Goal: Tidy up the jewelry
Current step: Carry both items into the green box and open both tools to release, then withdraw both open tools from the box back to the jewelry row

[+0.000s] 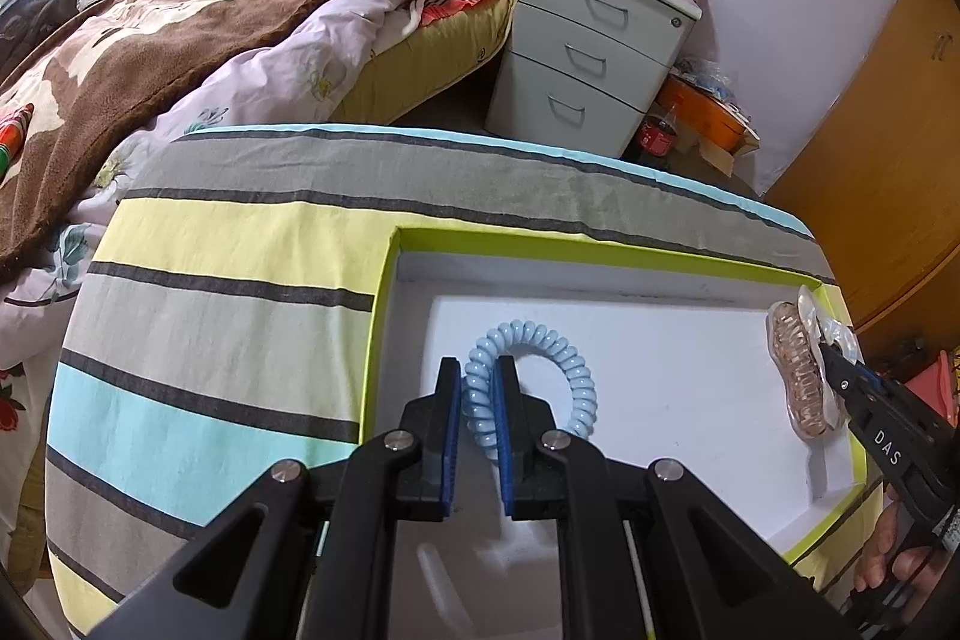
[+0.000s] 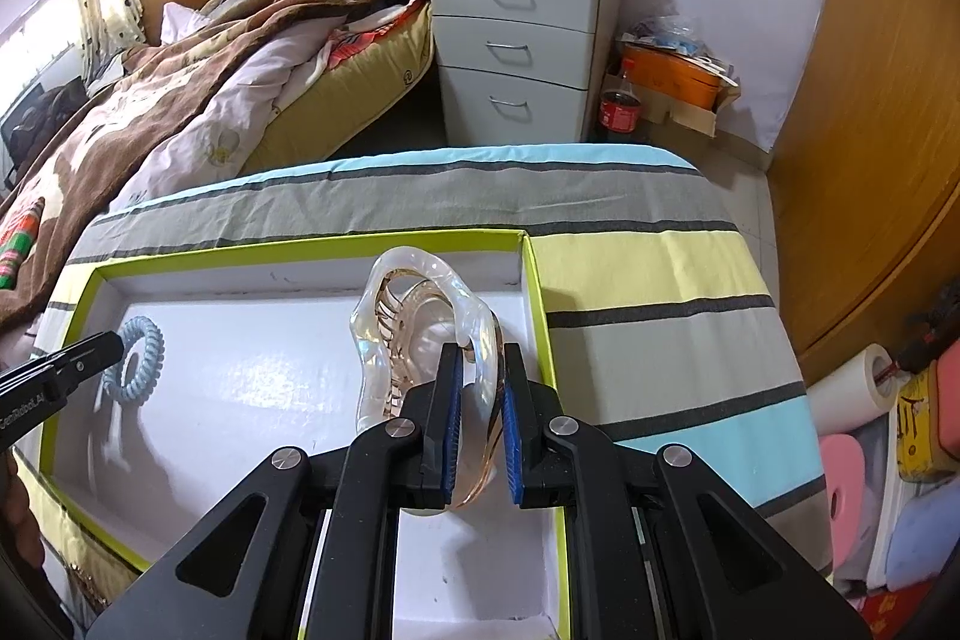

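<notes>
A shallow white box with a lime-green rim lies on a striped cloth. My left gripper is shut on a pale blue spiral hair tie, held over the box's left part; it also shows in the right wrist view. My right gripper is shut on a clear, pinkish hair claw clip, held over the box's right part. The clip also shows in the left wrist view, at the tip of the right gripper.
The striped cloth covers a rounded surface. A bed with a brown blanket lies to the left. A grey drawer unit, a cola bottle and an orange box stand behind. A wooden wardrobe is on the right.
</notes>
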